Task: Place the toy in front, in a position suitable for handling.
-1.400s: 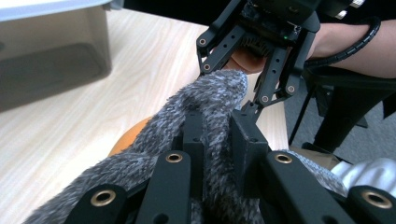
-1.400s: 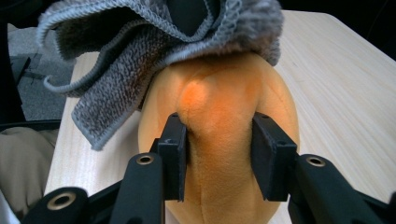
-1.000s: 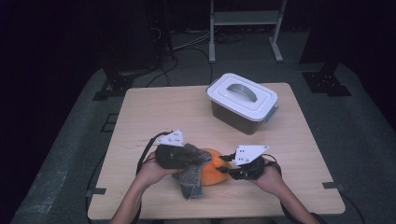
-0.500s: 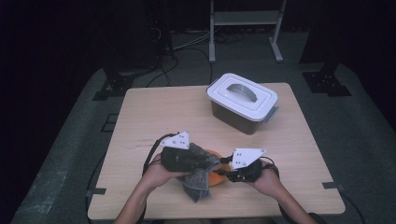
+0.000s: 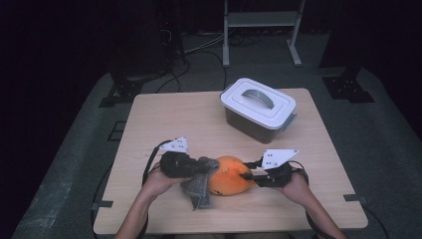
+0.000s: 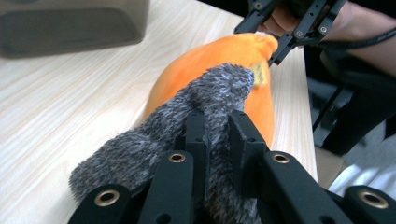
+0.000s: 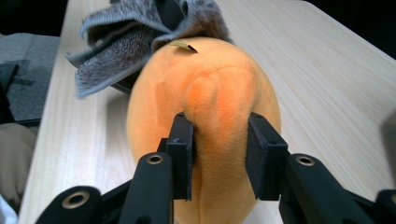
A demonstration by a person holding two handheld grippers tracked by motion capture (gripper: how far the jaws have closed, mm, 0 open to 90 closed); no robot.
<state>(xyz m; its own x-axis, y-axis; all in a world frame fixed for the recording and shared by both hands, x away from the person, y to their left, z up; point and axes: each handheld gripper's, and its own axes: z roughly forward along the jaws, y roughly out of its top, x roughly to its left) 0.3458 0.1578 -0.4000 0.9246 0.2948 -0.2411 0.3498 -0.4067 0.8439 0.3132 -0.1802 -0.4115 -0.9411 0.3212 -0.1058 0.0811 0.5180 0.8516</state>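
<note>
An orange plush toy [image 5: 228, 175] lies on the wooden table [image 5: 164, 119] near its front edge. My right gripper [image 5: 247, 175] grips the toy's right end, its jaws pinching a fold of orange plush [image 7: 219, 116]. A grey fuzzy cloth [image 5: 199, 185] drapes over the toy's left side. My left gripper [image 5: 203, 167] is shut on this cloth [image 6: 205, 107], holding it against the orange toy [image 6: 243, 51]. In the left gripper view the right gripper [image 6: 275, 35] shows at the toy's far end. In the right gripper view the grey cloth [image 7: 135, 32] lies behind the toy.
A lidded storage box [image 5: 258, 108] with a white lid and grey handle stands at the back right of the table. Bare wood lies between the box and my hands. Dark floor, cables and a metal stand [image 5: 261, 22] lie beyond the table.
The left gripper has moved the grey cloth right and down onto the toy's left side. The right gripper has shifted slightly, still holding the toy's end.
</note>
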